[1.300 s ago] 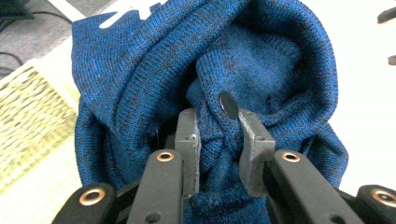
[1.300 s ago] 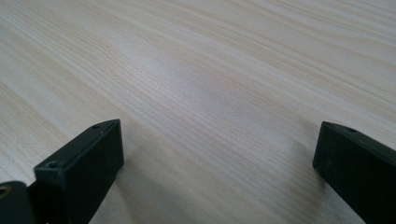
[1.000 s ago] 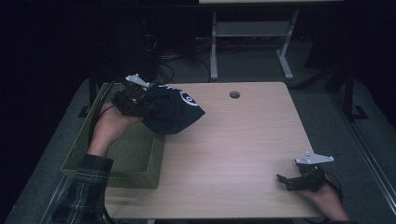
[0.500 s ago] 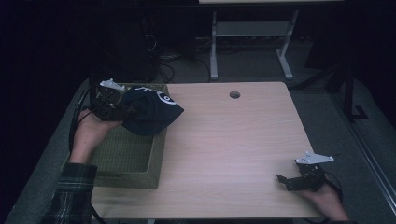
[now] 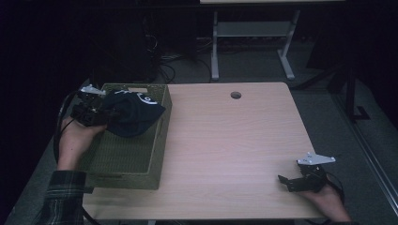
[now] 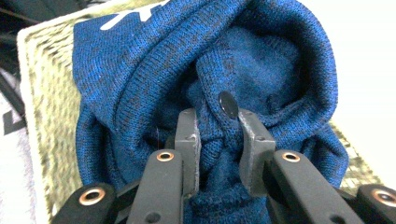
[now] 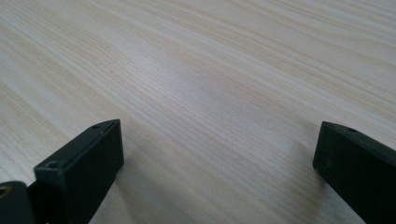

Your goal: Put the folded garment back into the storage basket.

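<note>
Over the green basket (image 5: pixel 123 159) at the left end of the table (image 5: pixel 234 150), the left hand-held gripper (image 5: pixel 96 111) holds a dark blue knitted garment (image 5: pixel 133 115) bunched up. Part of the cloth hangs inside the basket, and part drapes toward its right wall. Its jaws are nearly closed, pinching a fold of the knit between them.

To do this step well, I would bring the bundle lower and toward the basket's middle before letting go, so that the part nearest the right wall falls inside rather than over the rim. Then open the jaws fully and lift straight up, so the knit does not snag.

From the left gripper view, the garment (image 6: pixel 205 74) shows bright blue with a small dark button just beyond the fingertips (image 6: pixel 187 135), and the fold is caught there; from above it reads almost black, with a white mark on it. Only the high view tells how the bundle sits relative to the basket's walls.

Well away from the basket, at the table's near right corner, the right hand-held gripper (image 5: pixel 300 182) rests on the wood, jaws wide apart and holding nothing (image 7: pixel 215 154).
</note>
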